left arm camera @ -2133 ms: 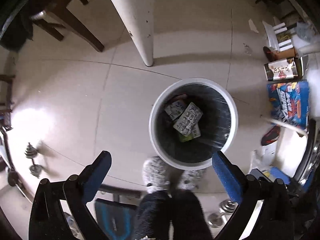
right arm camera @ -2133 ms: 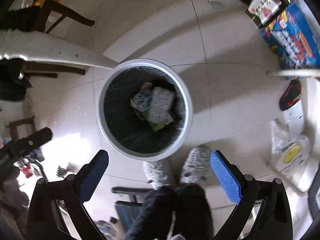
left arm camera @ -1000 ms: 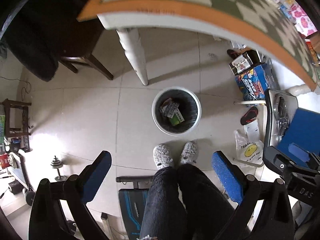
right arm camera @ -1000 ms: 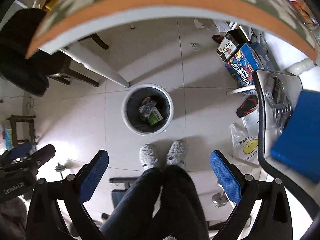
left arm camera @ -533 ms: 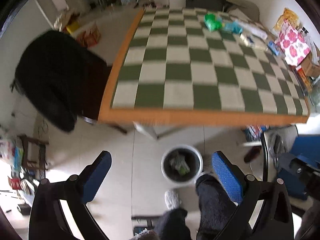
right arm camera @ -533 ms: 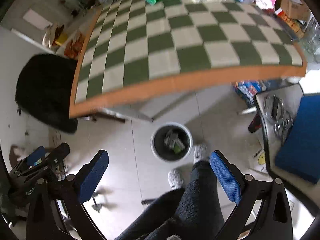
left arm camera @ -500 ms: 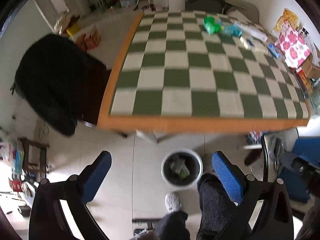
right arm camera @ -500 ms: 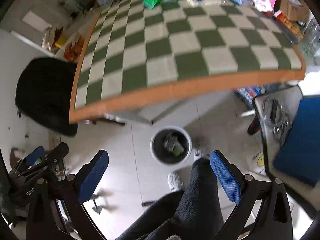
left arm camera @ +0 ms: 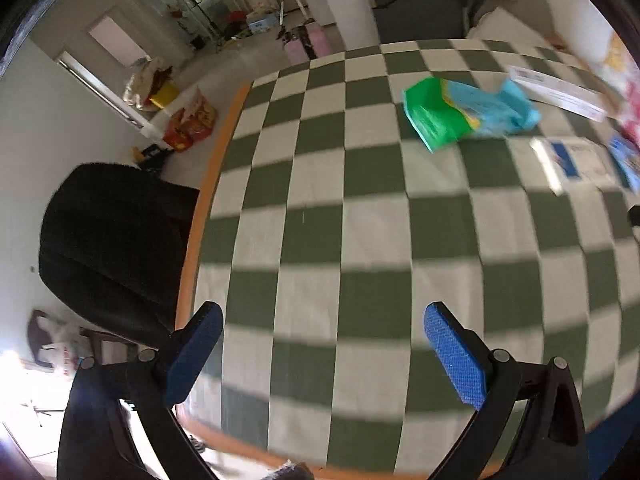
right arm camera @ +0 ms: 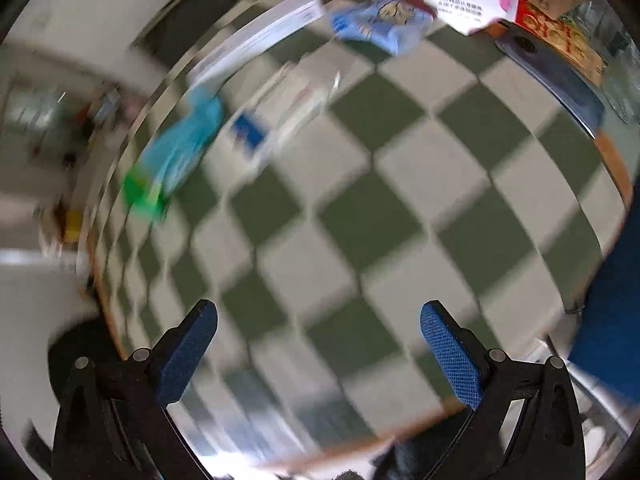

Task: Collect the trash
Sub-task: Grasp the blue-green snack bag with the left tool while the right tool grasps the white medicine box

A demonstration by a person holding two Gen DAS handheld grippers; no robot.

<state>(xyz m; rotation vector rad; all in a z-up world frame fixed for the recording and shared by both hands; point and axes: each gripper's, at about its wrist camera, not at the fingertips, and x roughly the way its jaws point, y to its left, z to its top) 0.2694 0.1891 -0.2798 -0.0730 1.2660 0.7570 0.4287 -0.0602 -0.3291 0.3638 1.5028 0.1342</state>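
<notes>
Above the checkered table [left arm camera: 360, 240], both grippers [left arm camera: 320, 344] [right arm camera: 318, 344] hang spread empty, wrappers [left arm camera: 464, 114] near its far edge.

Wrappers [left arm camera: 464, 114] lie far across the table [left arm camera: 360, 240], chair [left arm camera: 112, 240] at its left.

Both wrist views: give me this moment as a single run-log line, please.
left gripper open, empty | right gripper open, empty | both over checkered table | green-blue wrapper at far side, untouched | right view blurred
</notes>
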